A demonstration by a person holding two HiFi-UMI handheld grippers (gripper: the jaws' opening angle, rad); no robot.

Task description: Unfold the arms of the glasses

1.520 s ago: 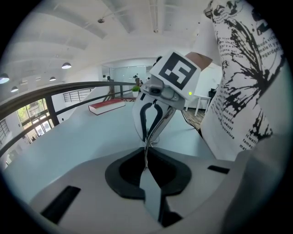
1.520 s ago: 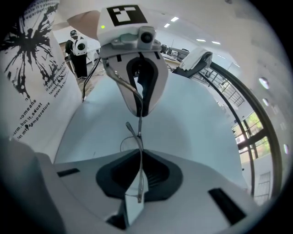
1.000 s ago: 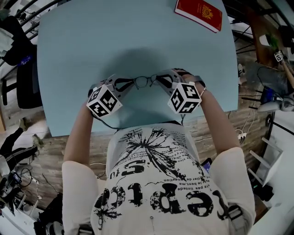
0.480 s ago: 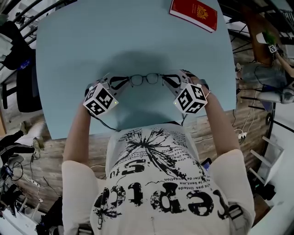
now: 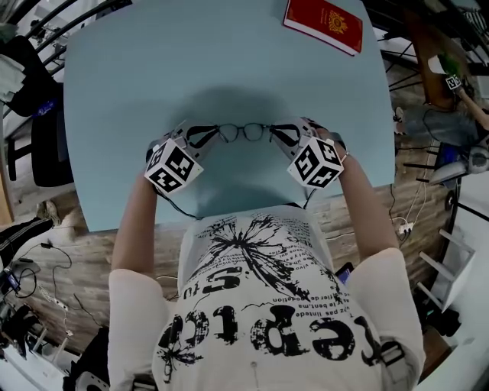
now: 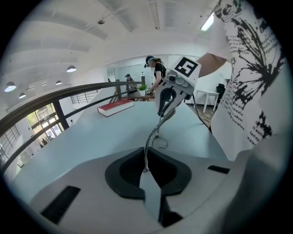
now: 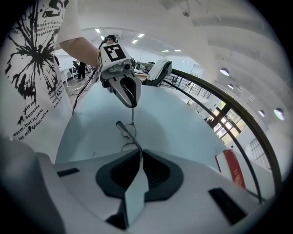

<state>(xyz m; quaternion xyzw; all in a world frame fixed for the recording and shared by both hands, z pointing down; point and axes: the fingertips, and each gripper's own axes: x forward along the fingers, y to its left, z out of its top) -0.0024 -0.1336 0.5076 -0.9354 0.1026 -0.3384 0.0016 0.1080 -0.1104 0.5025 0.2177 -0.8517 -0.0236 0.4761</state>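
Thin dark-rimmed glasses (image 5: 243, 132) hang just above the light blue table (image 5: 137, 69), stretched between my two grippers. My left gripper (image 5: 202, 137) is shut on the tip of one arm; in the left gripper view that thin metal arm (image 6: 154, 133) rises from the closed jaws (image 6: 145, 170) toward the right gripper (image 6: 170, 93). My right gripper (image 5: 278, 134) is shut on the other arm, whose curved end (image 7: 127, 133) runs out of its jaws (image 7: 138, 157) toward the left gripper (image 7: 124, 90). The lenses face away from me.
A red book (image 5: 326, 21) lies at the table's far right corner, also seen as the red book (image 6: 115, 107) and the red book (image 7: 233, 168) in the gripper views. Cables, chairs and gear crowd the floor around the table. The table's near edge is just under my forearms.
The two grippers have drawn apart, mostly the right one moving rightward, and the glasses now span a wider, straighter line between them. Both grips have held.
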